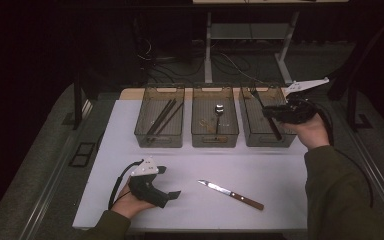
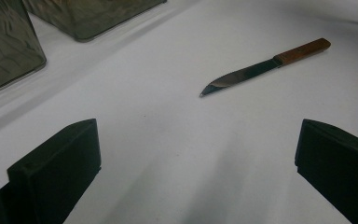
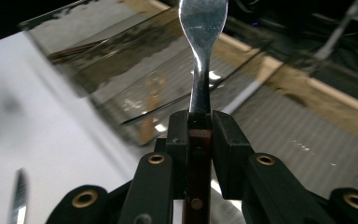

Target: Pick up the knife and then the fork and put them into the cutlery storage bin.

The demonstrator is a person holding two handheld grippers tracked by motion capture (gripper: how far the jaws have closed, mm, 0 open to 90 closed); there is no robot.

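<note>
Fork point(image 3: 202, 51) clamped by handle in right gripper point(image 1: 275, 112), long axis angled over right bin point(image 1: 267, 122); left gripper point(image 2: 196, 168) open, idle.

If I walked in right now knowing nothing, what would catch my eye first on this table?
Probably the right gripper, raised over the right-hand bin with its jaws shut on a wooden-handled metal utensil. Next, the knife lying alone on the white table near the front. The left gripper rests beside it, jaws open.
</note>
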